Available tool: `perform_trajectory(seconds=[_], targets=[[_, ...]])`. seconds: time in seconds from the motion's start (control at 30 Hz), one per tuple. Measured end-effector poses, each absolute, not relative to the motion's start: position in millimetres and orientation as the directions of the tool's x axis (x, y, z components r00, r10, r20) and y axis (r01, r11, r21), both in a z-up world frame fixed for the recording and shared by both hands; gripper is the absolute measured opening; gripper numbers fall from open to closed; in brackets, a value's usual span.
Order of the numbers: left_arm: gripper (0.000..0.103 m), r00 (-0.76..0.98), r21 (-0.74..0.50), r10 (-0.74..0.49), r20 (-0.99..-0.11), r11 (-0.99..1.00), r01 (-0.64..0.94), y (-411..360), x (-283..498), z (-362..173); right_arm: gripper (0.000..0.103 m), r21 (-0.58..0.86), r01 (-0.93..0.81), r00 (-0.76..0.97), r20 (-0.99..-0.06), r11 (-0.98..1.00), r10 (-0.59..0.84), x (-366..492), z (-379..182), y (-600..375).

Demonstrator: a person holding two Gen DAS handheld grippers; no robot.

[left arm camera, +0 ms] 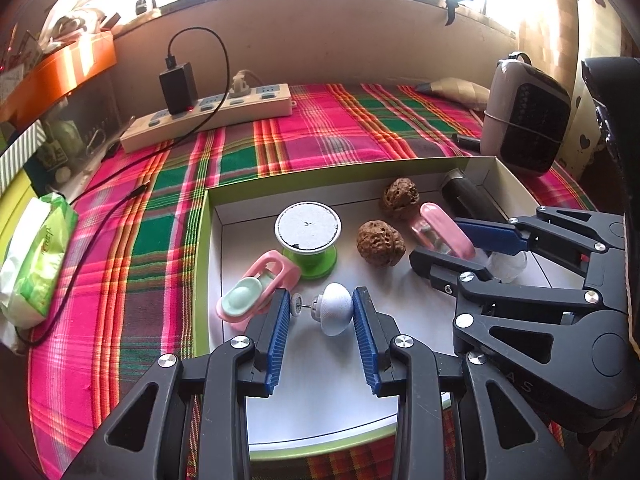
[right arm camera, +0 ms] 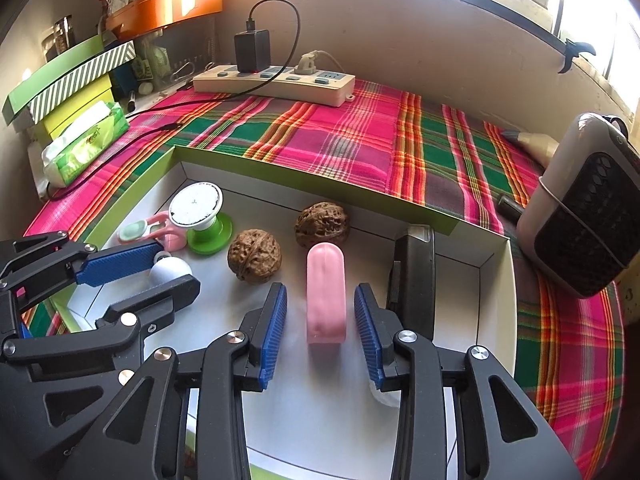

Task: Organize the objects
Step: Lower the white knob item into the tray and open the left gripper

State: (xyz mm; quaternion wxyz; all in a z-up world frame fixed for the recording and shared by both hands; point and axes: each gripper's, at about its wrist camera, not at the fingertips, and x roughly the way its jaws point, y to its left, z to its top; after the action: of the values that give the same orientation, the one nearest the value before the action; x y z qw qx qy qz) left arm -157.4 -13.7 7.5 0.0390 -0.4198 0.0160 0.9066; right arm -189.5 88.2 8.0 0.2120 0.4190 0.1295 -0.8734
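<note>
A white tray with green walls (left arm camera: 208, 240) lies on the plaid cloth. In it are a white knob-shaped piece (left arm camera: 337, 314), a pink-and-mint clip (left arm camera: 256, 284), a green spool with a white top (left arm camera: 308, 236), two walnuts (left arm camera: 380, 243), a pink oblong case (right arm camera: 326, 290) and a black device (right arm camera: 414, 276). My left gripper (left arm camera: 322, 302) is open, its blue pads on either side of the white piece. My right gripper (right arm camera: 320, 300) is open, its pads on either side of the pink case, with gaps on both sides.
A power strip (left arm camera: 208, 114) with a black charger and cable lies at the back. A tissue pack (left arm camera: 36, 256) lies at the left. A small heater (right arm camera: 588, 204) stands at the right. Boxes are stacked at the far left (right arm camera: 68, 80).
</note>
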Motion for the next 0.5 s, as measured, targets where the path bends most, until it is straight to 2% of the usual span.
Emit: perform_trajectory(seconds=[0.2, 0.5], targets=[[0.031, -0.648, -0.006, 0.060, -0.759, -0.996, -0.085, -13.6, -154.2, 10.7, 0.041, -0.049, 0.471, -0.567, -0.782, -0.881, -0.260, -186.2, 11.0, 91.6], [0.031, -0.666, -0.018, 0.066, -0.743, -0.997, -0.079, -15.0, -142.0, 20.5, 0.042, -0.038, 0.468, -0.570, -0.777, -0.883, -0.269, -175.5, 19.2, 97.5]])
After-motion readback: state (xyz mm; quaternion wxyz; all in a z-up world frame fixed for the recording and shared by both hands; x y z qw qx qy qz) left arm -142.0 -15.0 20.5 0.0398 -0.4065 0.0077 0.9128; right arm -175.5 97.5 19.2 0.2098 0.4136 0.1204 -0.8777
